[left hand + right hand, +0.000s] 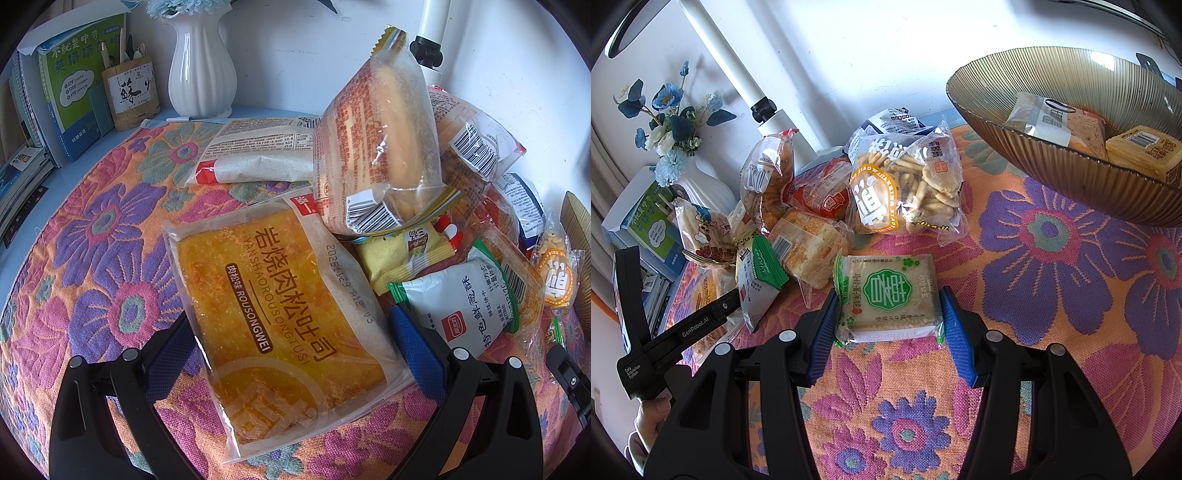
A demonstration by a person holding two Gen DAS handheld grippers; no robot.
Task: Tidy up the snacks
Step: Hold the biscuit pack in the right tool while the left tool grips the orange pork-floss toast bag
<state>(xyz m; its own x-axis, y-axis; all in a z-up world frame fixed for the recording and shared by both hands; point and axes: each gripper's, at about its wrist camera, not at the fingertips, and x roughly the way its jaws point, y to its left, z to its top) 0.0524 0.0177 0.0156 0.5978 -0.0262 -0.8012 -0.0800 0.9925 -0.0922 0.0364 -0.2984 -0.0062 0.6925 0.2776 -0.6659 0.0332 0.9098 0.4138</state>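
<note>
My left tool [291, 343] is spread wide around the orange pork-floss toast packet [280, 314], which lies flat on the flowered cloth [96, 258] covering the bench; its pads do not seem to be pressing it. My right tool [888, 328] clamps the green-labelled cracker packet [888, 291] by both sides. The snack pile [820, 192] sits just beyond, the ribbed bowl [1052, 177] to the right holding two packets.

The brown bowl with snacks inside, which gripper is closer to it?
Right. The right gripper sits around a green-labelled packet, with the bowl just beyond it. The left gripper is across the snack pile.
</note>
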